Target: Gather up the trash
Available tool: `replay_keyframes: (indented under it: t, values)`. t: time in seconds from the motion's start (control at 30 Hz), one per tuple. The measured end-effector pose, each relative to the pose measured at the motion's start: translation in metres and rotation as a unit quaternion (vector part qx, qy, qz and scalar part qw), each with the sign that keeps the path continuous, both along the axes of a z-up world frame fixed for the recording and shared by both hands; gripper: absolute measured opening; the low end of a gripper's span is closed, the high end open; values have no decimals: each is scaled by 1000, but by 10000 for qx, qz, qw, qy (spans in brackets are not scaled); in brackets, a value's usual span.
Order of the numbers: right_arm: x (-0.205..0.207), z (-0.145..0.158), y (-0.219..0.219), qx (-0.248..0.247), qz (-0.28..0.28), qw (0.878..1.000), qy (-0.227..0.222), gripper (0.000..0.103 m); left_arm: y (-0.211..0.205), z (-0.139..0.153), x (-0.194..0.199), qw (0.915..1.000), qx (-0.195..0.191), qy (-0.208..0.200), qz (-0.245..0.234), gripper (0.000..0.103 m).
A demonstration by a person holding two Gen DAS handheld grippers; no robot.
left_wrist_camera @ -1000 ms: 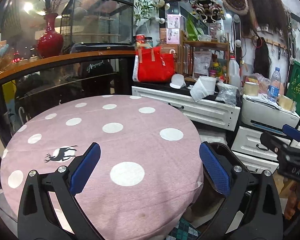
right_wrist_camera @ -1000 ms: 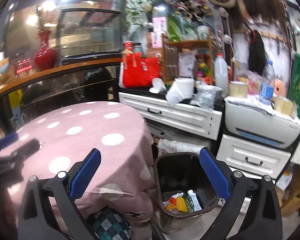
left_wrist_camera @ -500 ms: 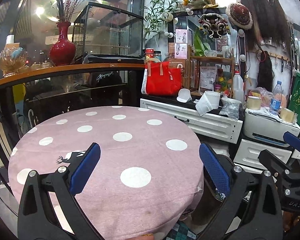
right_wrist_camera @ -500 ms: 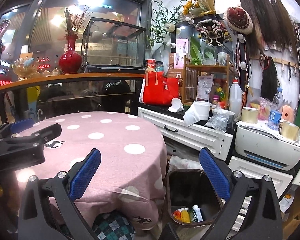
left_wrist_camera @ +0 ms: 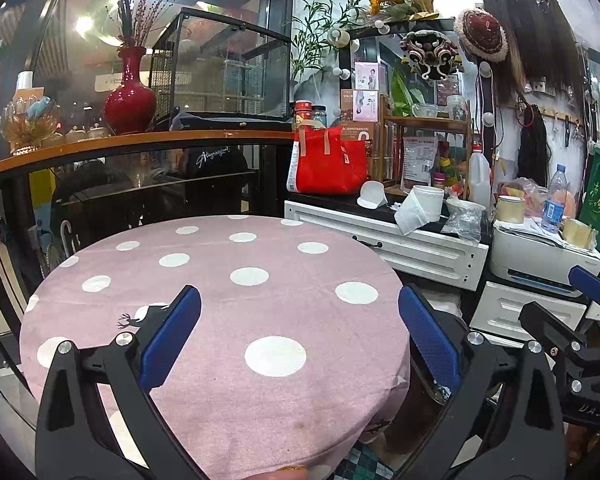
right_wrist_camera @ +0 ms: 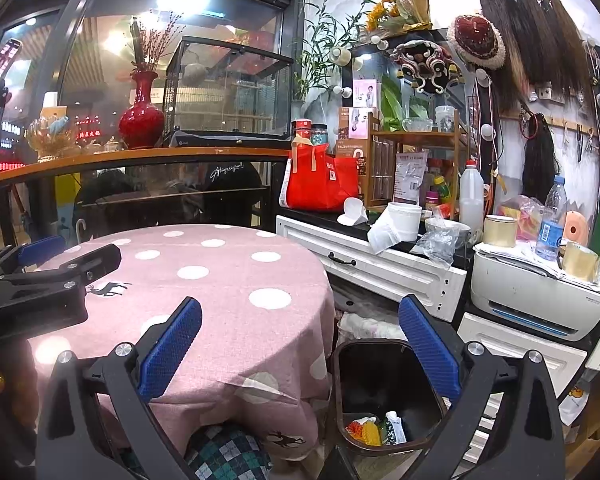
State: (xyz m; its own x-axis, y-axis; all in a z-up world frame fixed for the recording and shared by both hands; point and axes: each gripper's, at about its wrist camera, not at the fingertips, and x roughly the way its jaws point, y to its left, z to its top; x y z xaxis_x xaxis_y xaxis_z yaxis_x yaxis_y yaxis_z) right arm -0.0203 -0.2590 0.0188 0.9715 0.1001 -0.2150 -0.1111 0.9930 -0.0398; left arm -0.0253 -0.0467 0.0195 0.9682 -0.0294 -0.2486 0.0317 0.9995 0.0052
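A dark trash bin stands on the floor right of the round table; colourful wrappers lie at its bottom. The table's pink polka-dot cloth carries no loose items. My left gripper hovers open over the table's near edge, nothing between its blue pads. My right gripper is open too, held above the gap between table and bin. In the right wrist view the left gripper shows at the left edge; in the left wrist view the right gripper shows at the right edge.
A white drawer cabinet behind the bin holds a red bag, paper cups, bottles and a printer. A glass counter with a red vase curves behind the table. A checked cushion sits under the table's edge.
Both grippers have risen and tilted upward, so the table and bin sit lower and farther in view. The jaws stayed open and nothing was picked up.
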Motion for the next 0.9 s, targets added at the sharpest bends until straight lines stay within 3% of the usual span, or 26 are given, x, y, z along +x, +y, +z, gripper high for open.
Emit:
replay_keyframes:
  t: [0.9]
  values:
    - [-2,-1,1,17,-5,10000,49,97,-10,-3,-1,9999,66,89,-79,97]
